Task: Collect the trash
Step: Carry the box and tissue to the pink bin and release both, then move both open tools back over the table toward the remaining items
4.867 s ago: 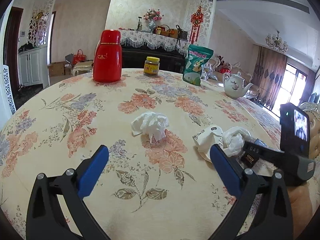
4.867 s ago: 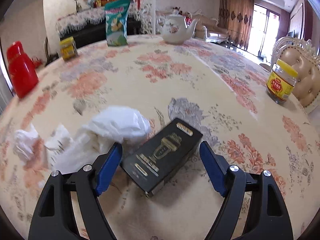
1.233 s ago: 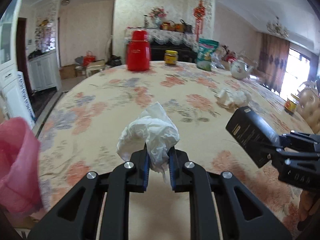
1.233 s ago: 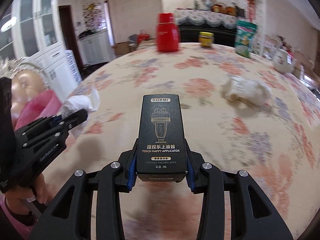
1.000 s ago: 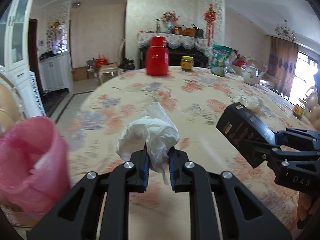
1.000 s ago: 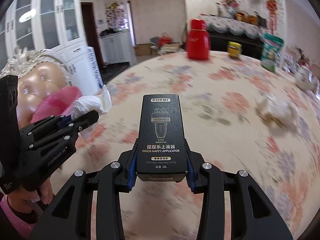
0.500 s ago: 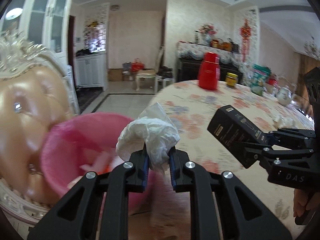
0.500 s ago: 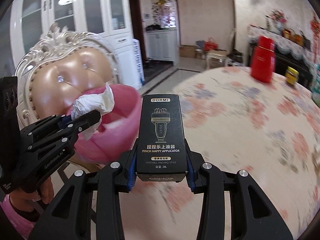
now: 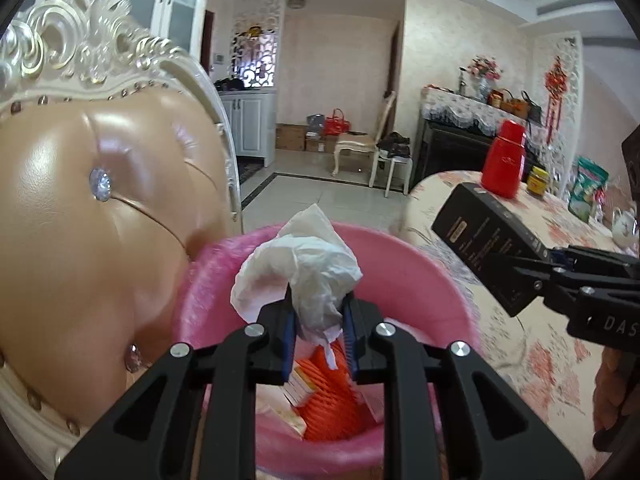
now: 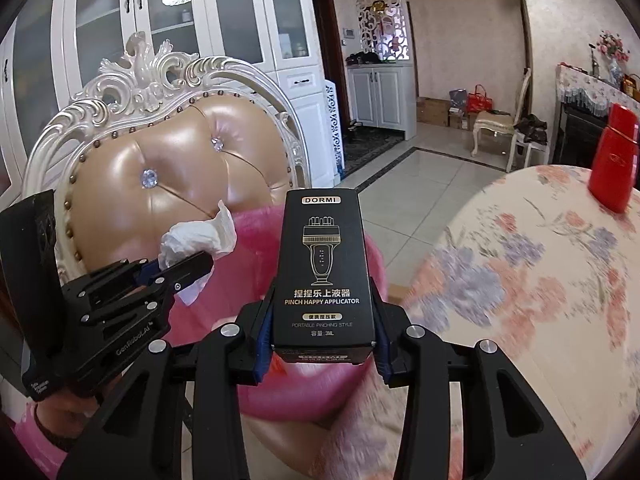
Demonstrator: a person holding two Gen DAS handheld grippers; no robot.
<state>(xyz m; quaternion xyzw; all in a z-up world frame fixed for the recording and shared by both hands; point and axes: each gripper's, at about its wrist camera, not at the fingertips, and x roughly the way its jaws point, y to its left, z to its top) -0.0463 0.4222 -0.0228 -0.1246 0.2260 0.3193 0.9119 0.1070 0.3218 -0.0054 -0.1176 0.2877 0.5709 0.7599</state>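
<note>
Hanging over the open mouth of the pink plastic trash bin (image 9: 420,276), a crumpled white paper tissue (image 9: 300,272) is sitting between the blue pads of the left gripper (image 9: 318,332), whose jaws are opening while the pads are still touching the tissue. Inside the bin, orange and white cartons (image 9: 320,396) are lying at the bottom. Just beside it to the right, the right gripper (image 10: 320,340) is clamping a tall black cardboard box printed "DORMI" (image 10: 324,272) upright above the bin's rim, its jaws beginning to ease apart. Behind the bin a tan tufted leather chair with a carved white frame (image 10: 176,176) is standing, and a round table under a floral cloth (image 10: 540,280) is carrying a red thermos flask (image 10: 614,164).
</note>
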